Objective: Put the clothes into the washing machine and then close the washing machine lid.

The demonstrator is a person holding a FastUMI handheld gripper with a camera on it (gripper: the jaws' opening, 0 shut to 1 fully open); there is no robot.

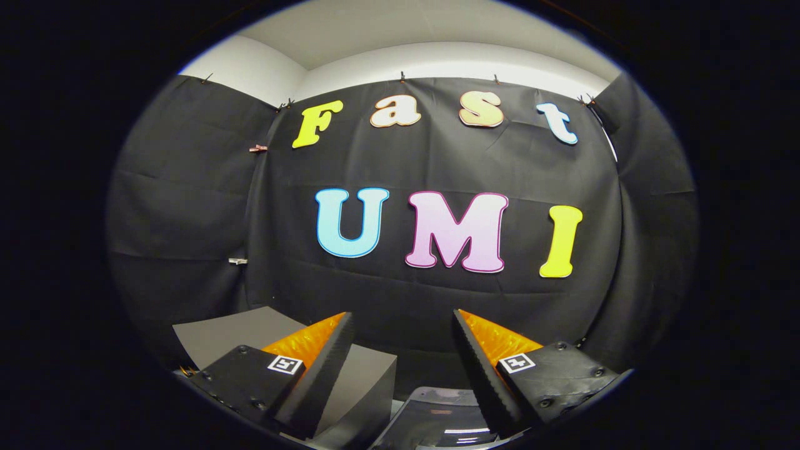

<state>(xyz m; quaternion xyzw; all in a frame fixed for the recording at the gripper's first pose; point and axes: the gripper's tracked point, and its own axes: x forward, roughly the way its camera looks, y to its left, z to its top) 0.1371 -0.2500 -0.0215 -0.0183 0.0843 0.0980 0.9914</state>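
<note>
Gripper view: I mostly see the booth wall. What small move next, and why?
Probably tilt the gripper downward. Its fingers stand open with nothing between them and aim at the black cloth wall, while a grey box and a shiny dark curved thing, perhaps the washing machine, sit low beneath them. No clothes to grab from here.

Matt cloth, glossy lid, ribbed pads.
The booth wall (437, 162) was black matt cloth, creased and pinned up with small clips. Below it, between the spread fingers of the gripper (403, 325), the washing machine lid (437, 419) looked like smooth, glossy plastic catching light. Left of the lid, a grey box (362, 381) was dull and matt. The finger pads (478, 369) were finely ribbed.
</note>
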